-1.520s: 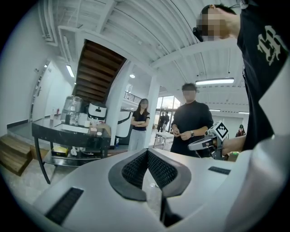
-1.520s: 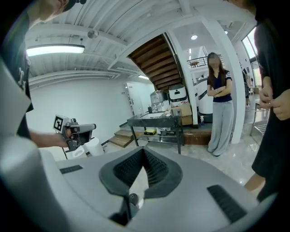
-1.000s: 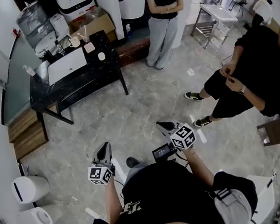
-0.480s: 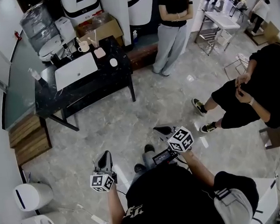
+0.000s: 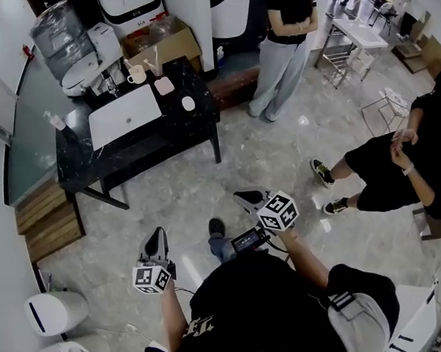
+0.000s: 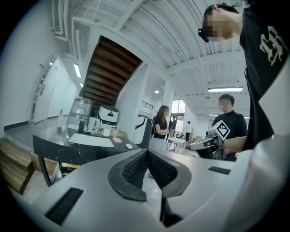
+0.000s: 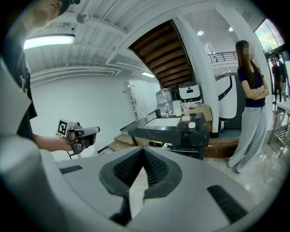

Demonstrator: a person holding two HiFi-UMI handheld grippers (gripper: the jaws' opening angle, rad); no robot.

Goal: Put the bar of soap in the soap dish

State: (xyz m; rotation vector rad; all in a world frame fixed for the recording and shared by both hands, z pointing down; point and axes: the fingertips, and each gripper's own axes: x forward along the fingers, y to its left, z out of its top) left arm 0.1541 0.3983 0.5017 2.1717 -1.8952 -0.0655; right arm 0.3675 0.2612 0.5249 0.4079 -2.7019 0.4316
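A white oval bar of soap lies on the black table, far ahead of me across the floor. Just behind it sits a pink soap dish. The right gripper view shows the soap and the dish at the table's near corner; in the left gripper view the soap is small and distant. My left gripper and right gripper are held out level over the floor. Both are shut with nothing between the pads.
A white basin, a mug and a water dispenser stand on or behind the table. One person stands at the table's right end, another further right. Wooden steps and a white bin lie left.
The table has come nearer and slid down in the head view as I walk toward it. Both grippers stay shut and held out in front.
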